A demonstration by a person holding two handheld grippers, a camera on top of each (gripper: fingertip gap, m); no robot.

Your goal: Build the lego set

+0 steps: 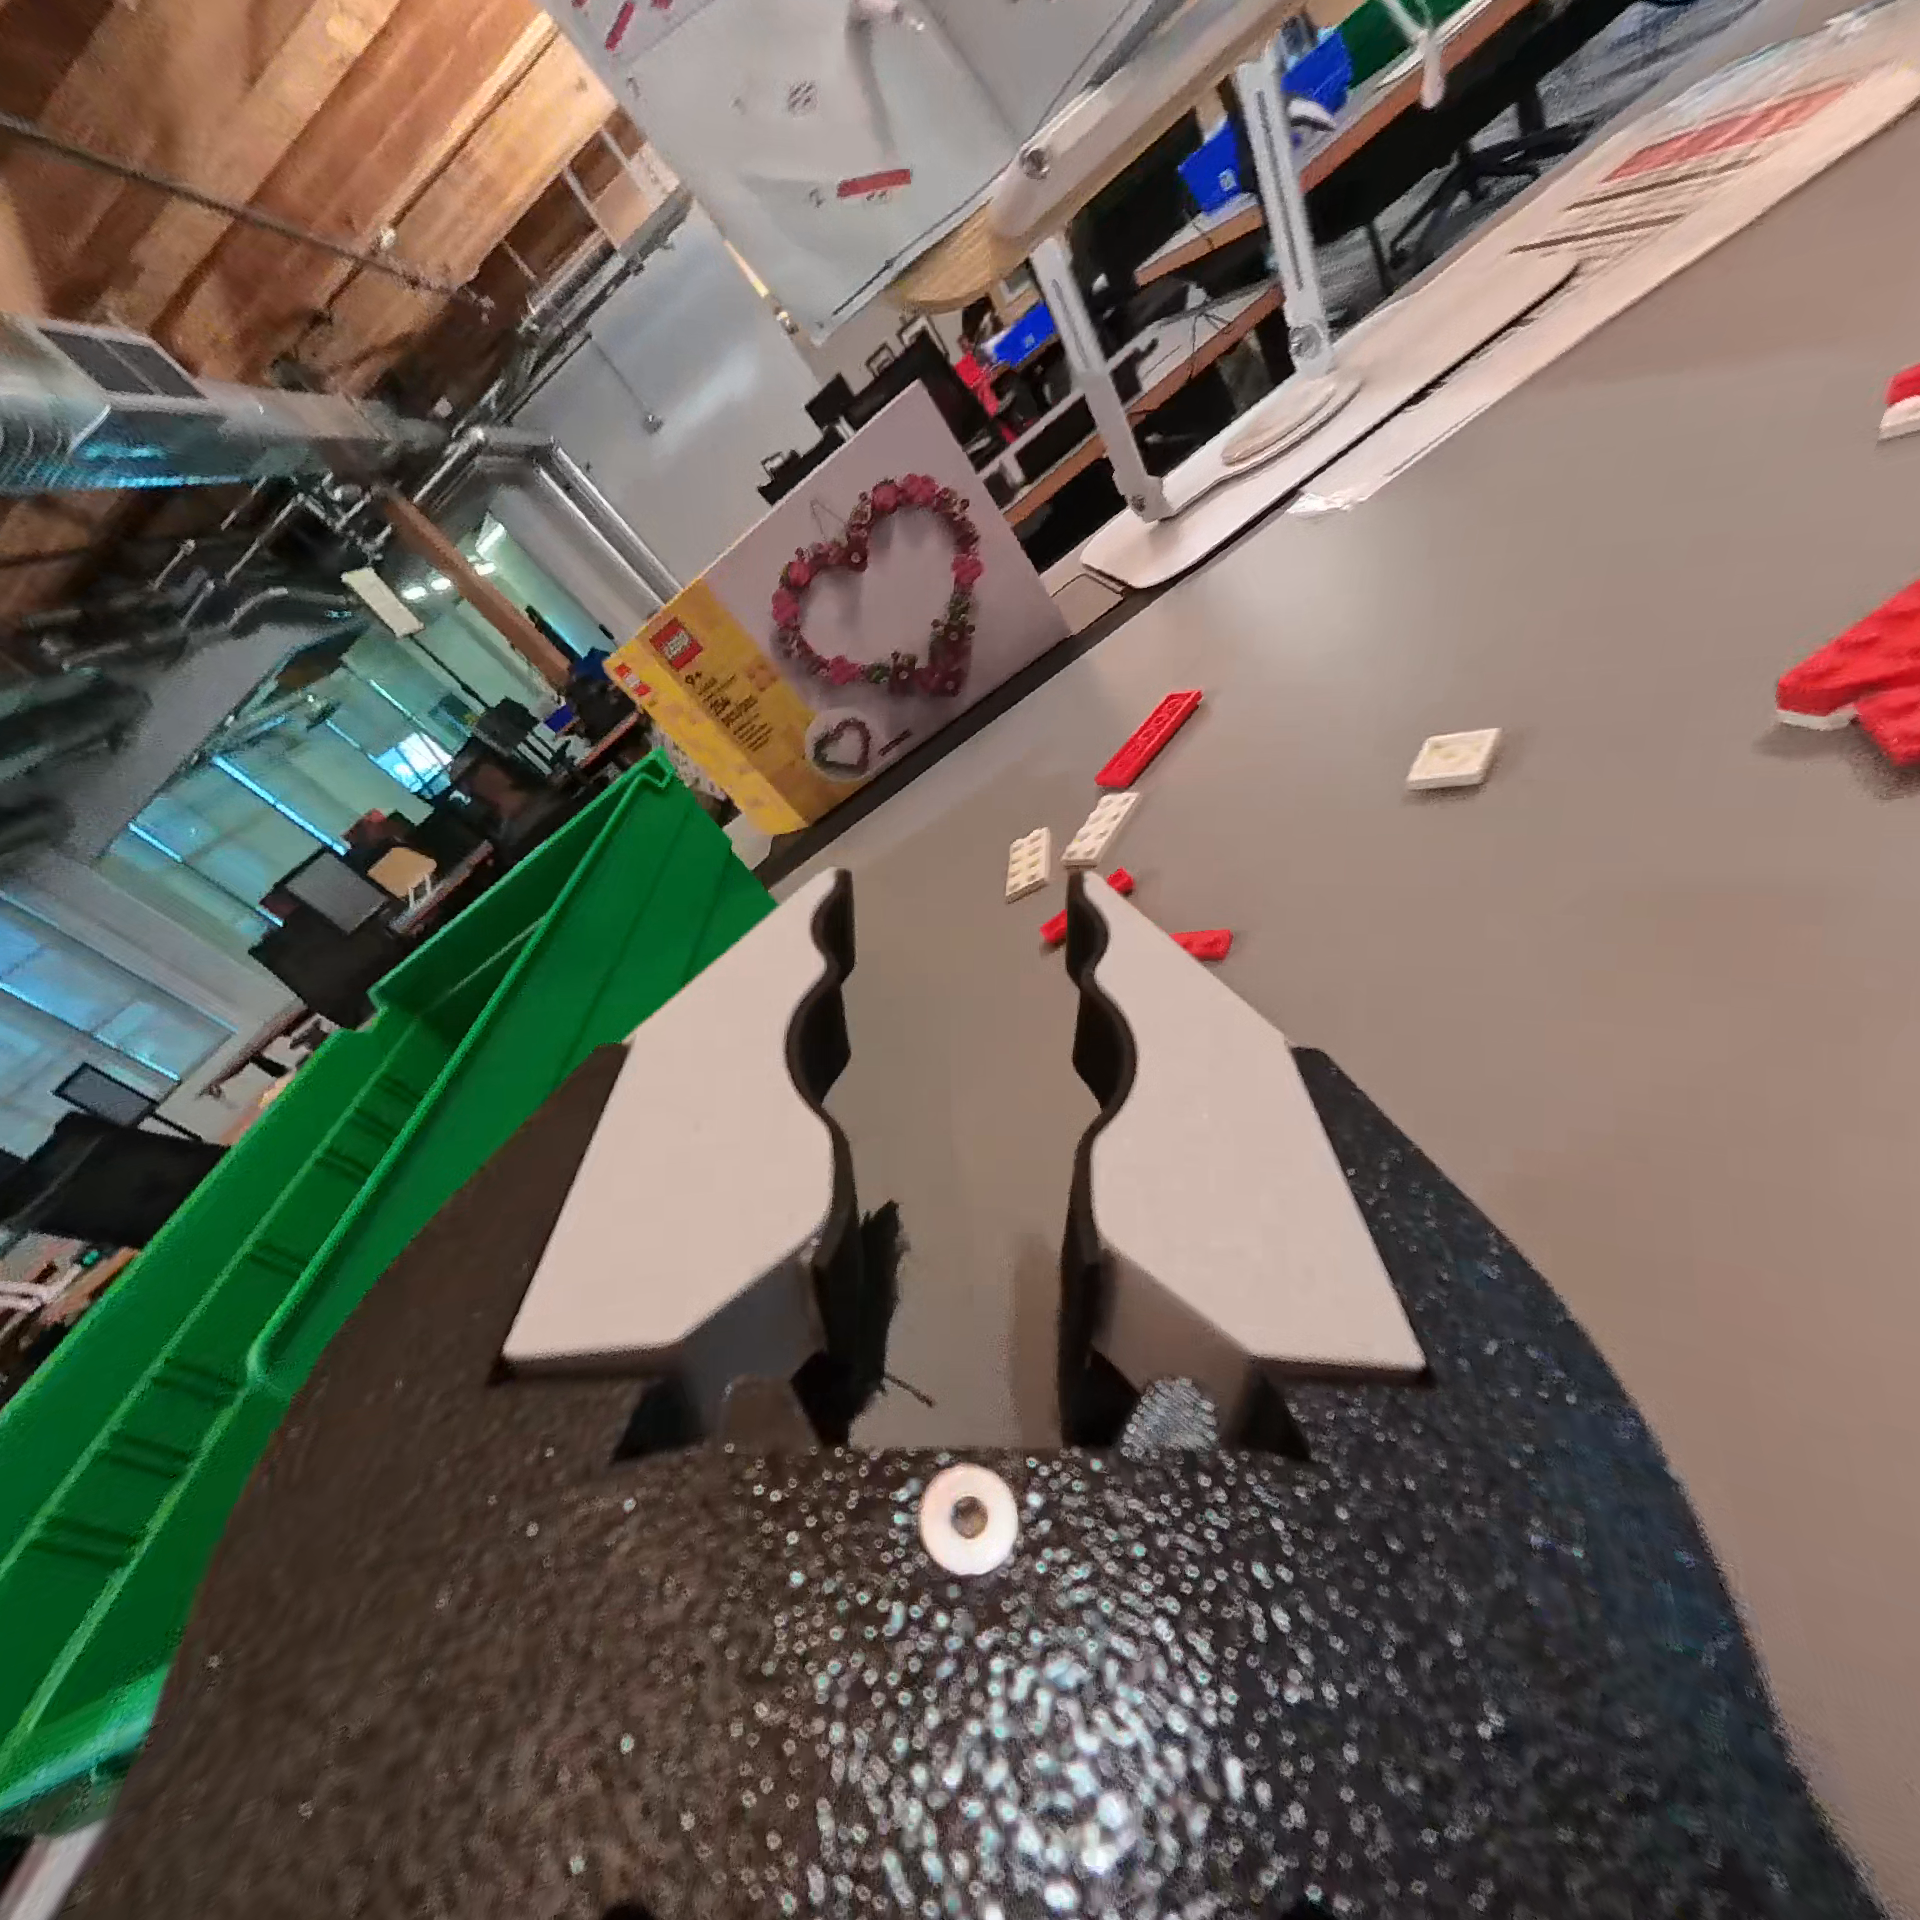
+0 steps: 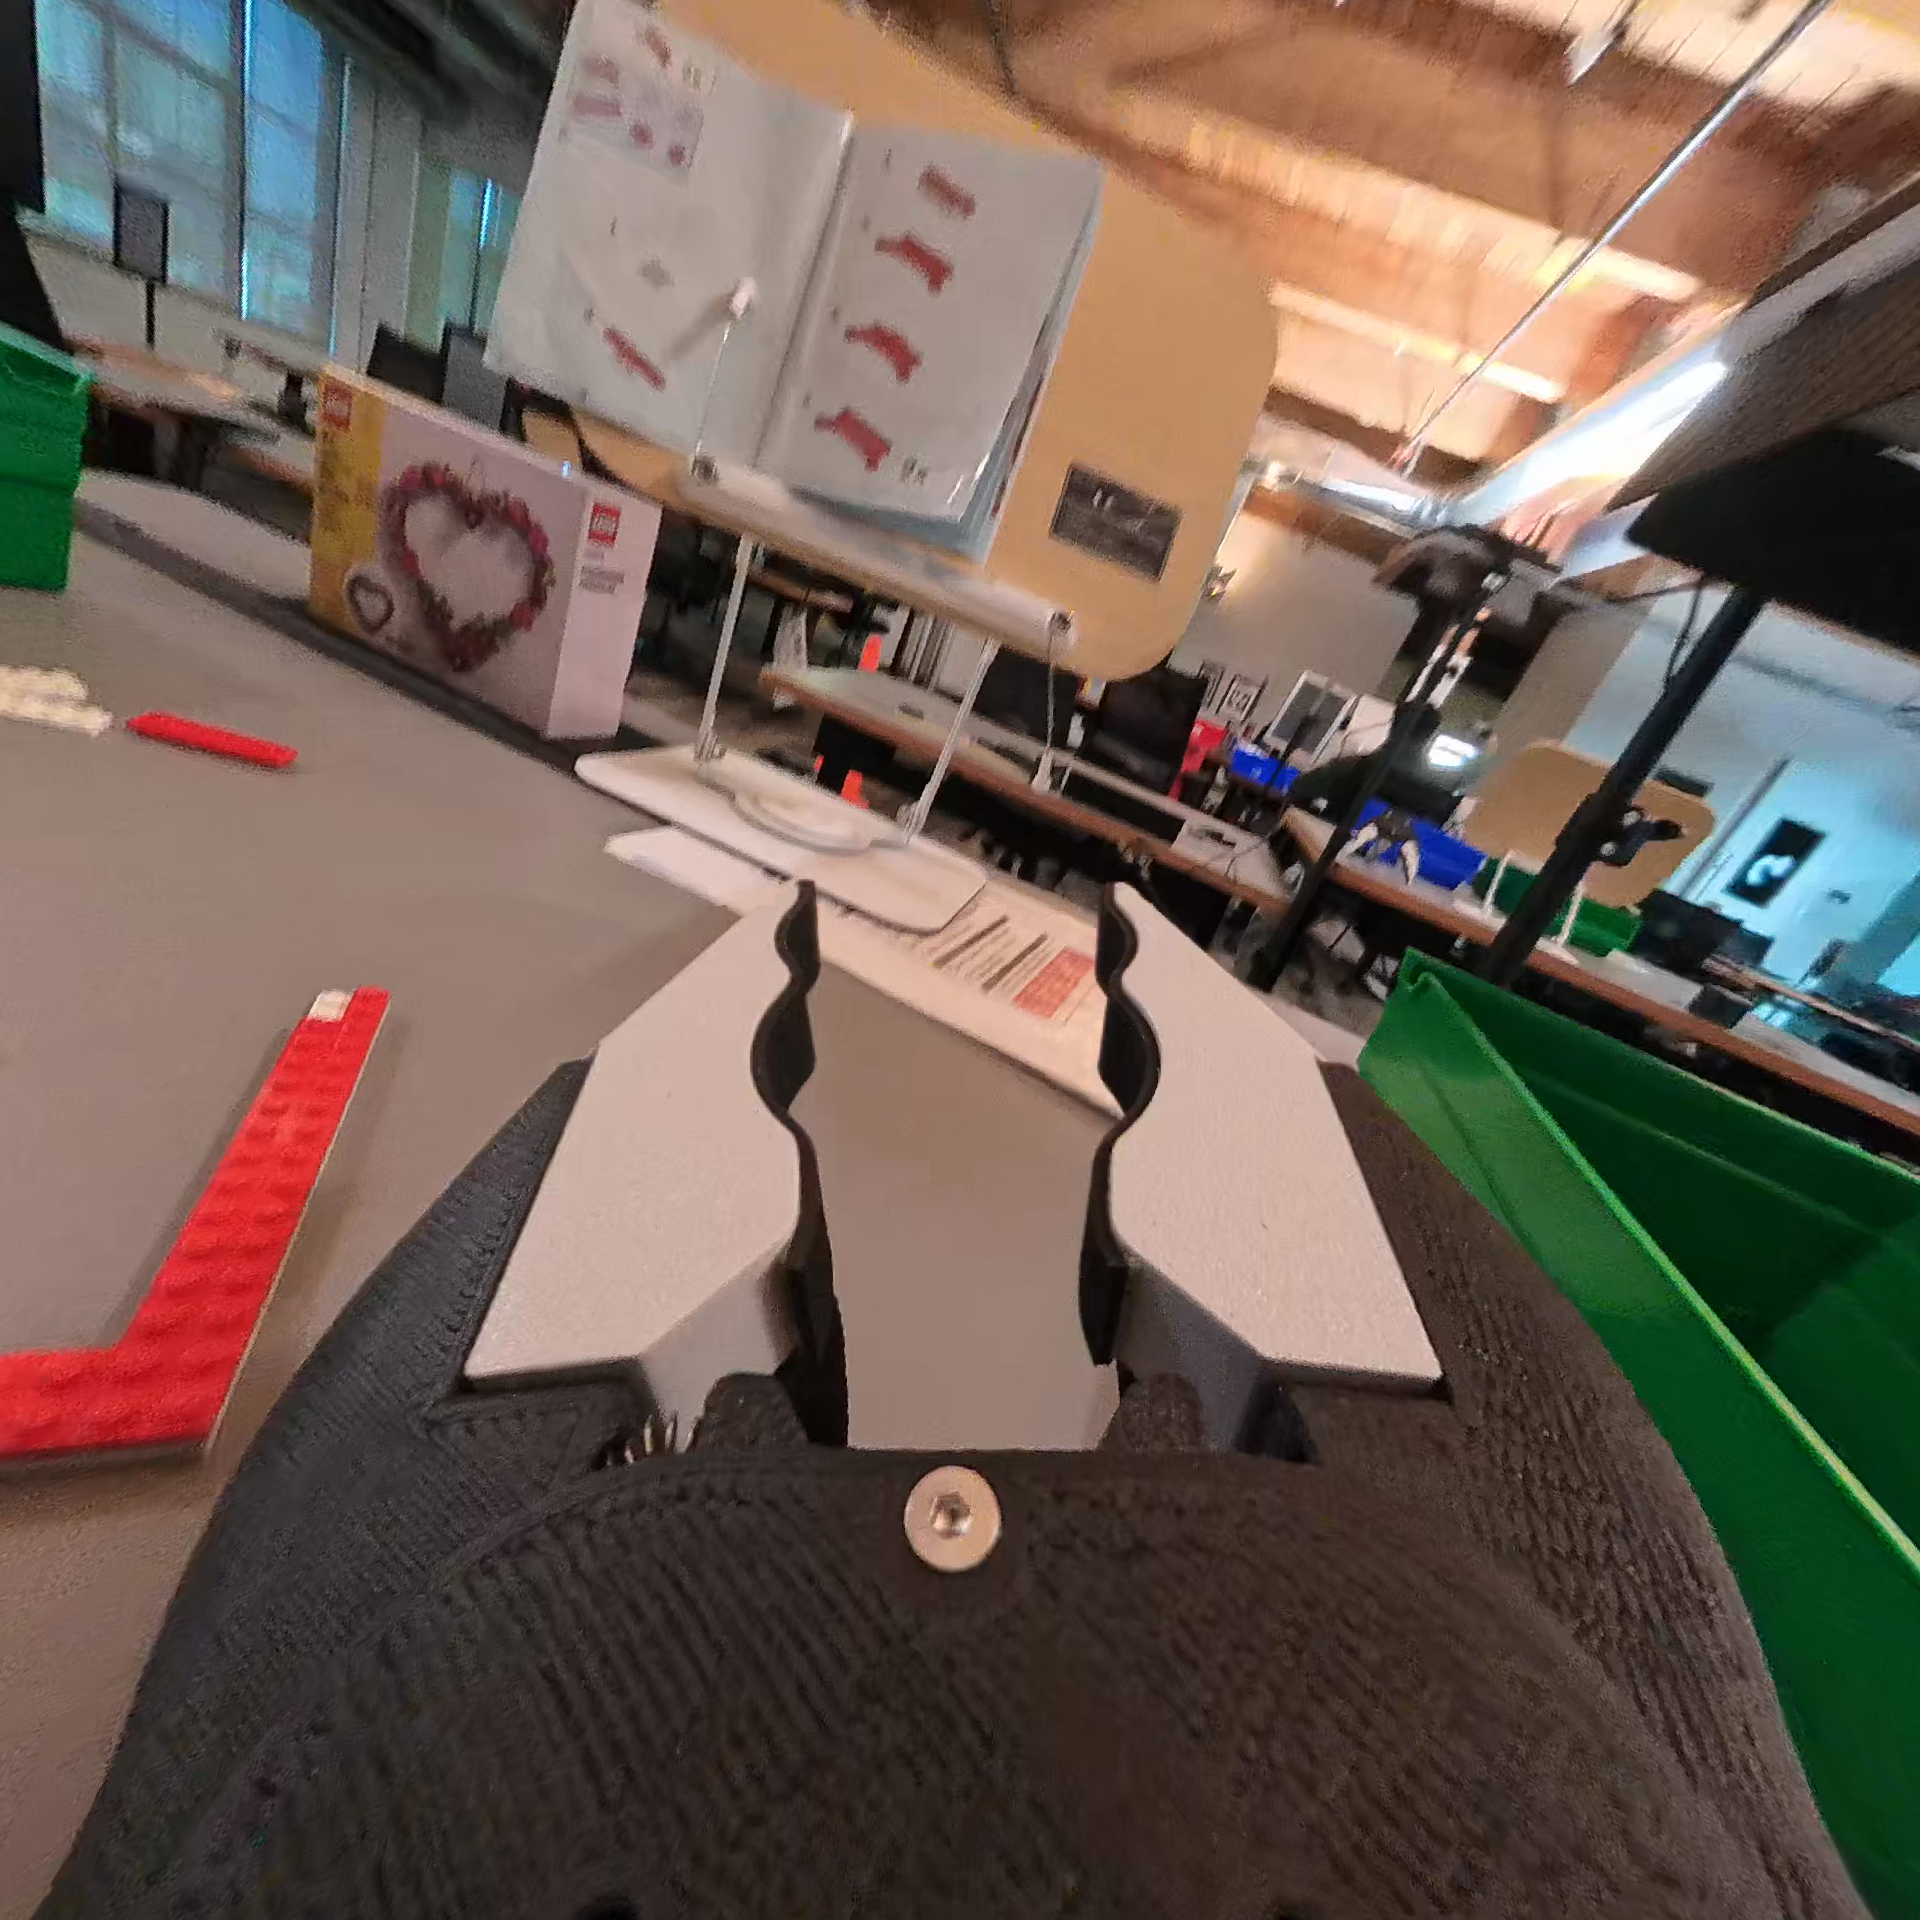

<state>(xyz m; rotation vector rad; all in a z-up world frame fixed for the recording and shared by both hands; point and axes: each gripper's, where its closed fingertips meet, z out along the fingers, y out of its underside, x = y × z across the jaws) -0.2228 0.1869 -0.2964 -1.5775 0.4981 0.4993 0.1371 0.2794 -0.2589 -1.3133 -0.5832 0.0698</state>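
My left gripper [image 1: 958, 896] is open and empty, low over the grey table [image 1: 1558, 1039]. Just beyond its tips lie two white plates [image 1: 1081, 844], small red pieces [image 1: 1200, 940] and a long red plate [image 1: 1148, 738]. A white square tile [image 1: 1455, 758] lies further right. A red built assembly [image 1: 1860, 675] sits at the right edge. My right gripper [image 2: 954, 906] is open and empty over bare table. The red angled assembly [image 2: 239, 1226] lies to its left. A red plate [image 2: 213, 740] and white pieces [image 2: 47, 698] lie far left.
A green bin [image 1: 312, 1195] stands left of the left gripper, another green bin [image 2: 1683, 1226] right of the right gripper. The set's box [image 2: 478, 566] and an instruction booklet [image 2: 790, 312] on a white stand [image 2: 831, 821] are at the table's far side. A paper sheet [image 2: 1018, 977] lies ahead. Left tips to right tips: about 40 centimeters. The right gripper is farther from the white square tile [image 1: 1455, 758], some 25 centimeters, than the left, some 11 centimeters. To the red plate [image 2: 213, 740]: left tips about 15 centimeters, right tips about 30 centimeters. My left wrist view [image 1: 1151, 739] looks at it from another angle.
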